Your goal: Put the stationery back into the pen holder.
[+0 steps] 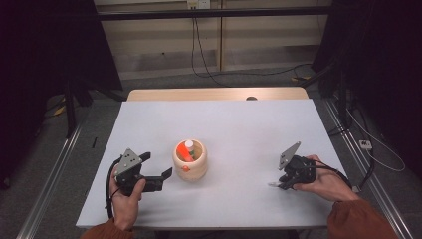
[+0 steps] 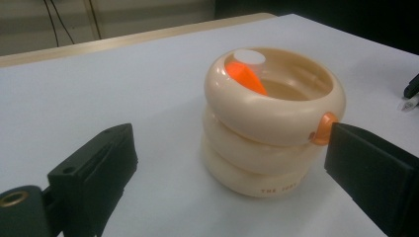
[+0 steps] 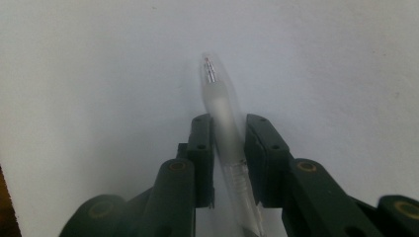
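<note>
Nearest us, toward the table's (image 1: 219, 124) near right corner, our right gripper (image 1: 280, 183) has its jaws pinching a pen (image 3: 223, 116). They grip the clear barrel just behind the frosted grip section, and the tip sticks out ahead over the white top. In the high view the pen (image 1: 274, 184) shows as a pale sliver at the jaws, low to the table.

We judge the pen light, stiff and smooth, so it could swivel or slide between flat pads. The hold sits close to the tip end, which should help us aim it, though the long tail behind may make it tilt. A squeeze squarely across the barrel looks right; the plastic seems tough enough for it.

Toward the near left corner, our left gripper (image 1: 158, 171) has its jaws spread wide. One jaw stands apart on one side of the holder (image 2: 271, 121), and the other is right at the small orange knob (image 2: 323, 128) on its rim; we cannot tell if it touches.

Farther in, near the table's middle, the holder is a cream pot of three stacked rings, upright and open-topped. Inside leans an orange marker (image 2: 245, 75) with a white cap, against the wall. There is room beside it.
</note>
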